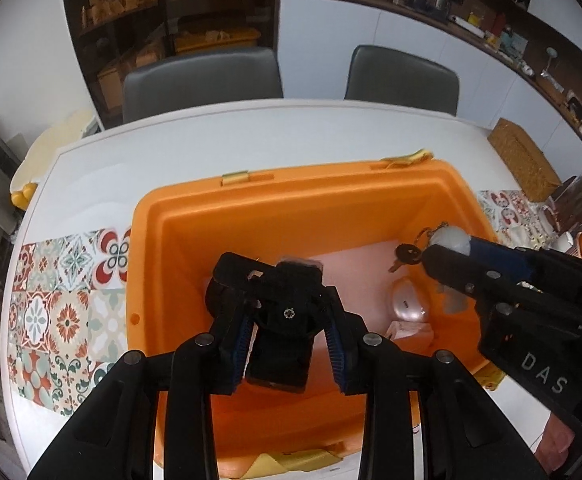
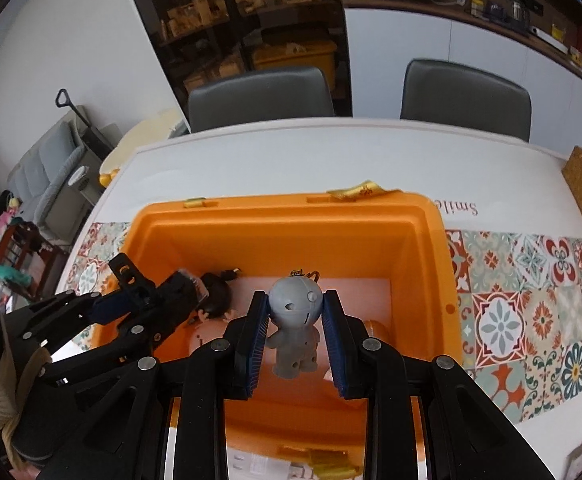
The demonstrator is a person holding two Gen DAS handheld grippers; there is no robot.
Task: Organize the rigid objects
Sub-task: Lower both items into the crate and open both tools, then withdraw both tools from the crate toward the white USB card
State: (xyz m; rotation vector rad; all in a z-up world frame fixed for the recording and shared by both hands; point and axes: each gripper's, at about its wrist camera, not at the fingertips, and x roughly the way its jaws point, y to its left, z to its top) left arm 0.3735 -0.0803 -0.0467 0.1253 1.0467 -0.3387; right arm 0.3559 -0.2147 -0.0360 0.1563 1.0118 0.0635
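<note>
An open orange plastic bin (image 1: 291,196) (image 2: 291,224) stands on the white table. My left gripper (image 1: 289,344) is shut on a black camera-like device (image 1: 287,320) and holds it over the left part of the bin; it shows from the side in the right wrist view (image 2: 163,296). My right gripper (image 2: 296,340) is shut on a grey doll keychain (image 2: 296,320) by its head, over the bin's right part; in the left wrist view (image 1: 447,256) the doll's head (image 1: 451,238) and a dangling key (image 1: 405,256) show.
Inside the bin lie a white computer mouse (image 1: 409,300), a small pink box (image 1: 409,330) and a dark-haired doll (image 2: 215,296). A patterned runner (image 1: 63,300) (image 2: 531,320) lies under the bin. A cork box (image 1: 525,160) sits at the right. Two grey chairs (image 1: 203,80) stand behind the table.
</note>
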